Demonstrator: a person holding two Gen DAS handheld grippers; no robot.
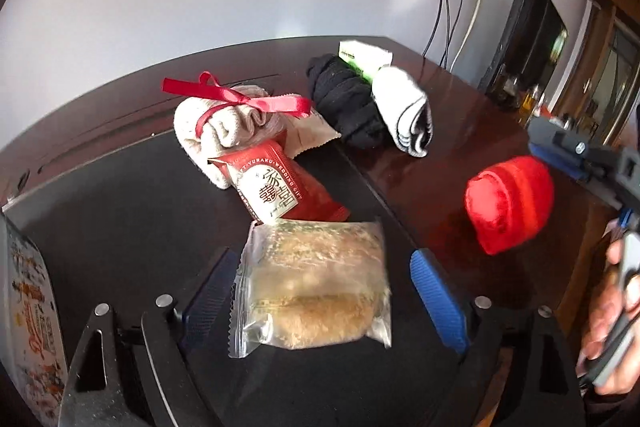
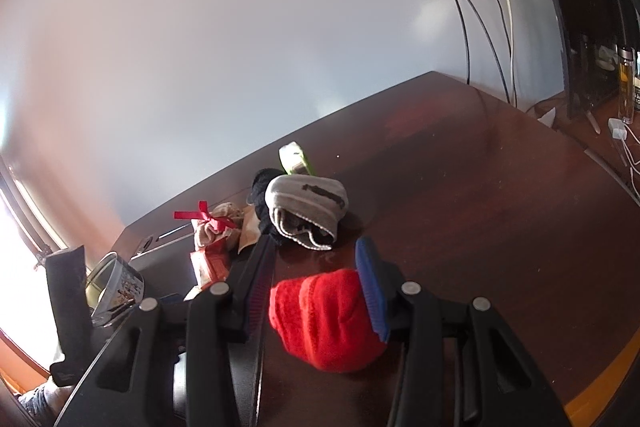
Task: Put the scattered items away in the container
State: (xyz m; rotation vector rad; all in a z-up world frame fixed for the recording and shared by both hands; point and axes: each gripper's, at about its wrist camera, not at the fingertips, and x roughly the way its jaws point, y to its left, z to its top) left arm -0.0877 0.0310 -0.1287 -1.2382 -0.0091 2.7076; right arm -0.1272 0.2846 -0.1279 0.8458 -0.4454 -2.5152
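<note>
Gripping a red sock [image 2: 328, 319], the right gripper [image 2: 316, 295] is pressing its narrow jaws on both sides of the roll, low over the brown surface [image 2: 480, 227]. The left gripper [image 1: 320, 291] is standing with jaws wide around a clear pastry packet [image 1: 312, 287], pads apart from it, which is lying on a black mat [image 1: 120, 227]. A red packet [image 1: 280, 187] and a ribboned bundle [image 1: 228, 123] are lying just beyond.
</note>
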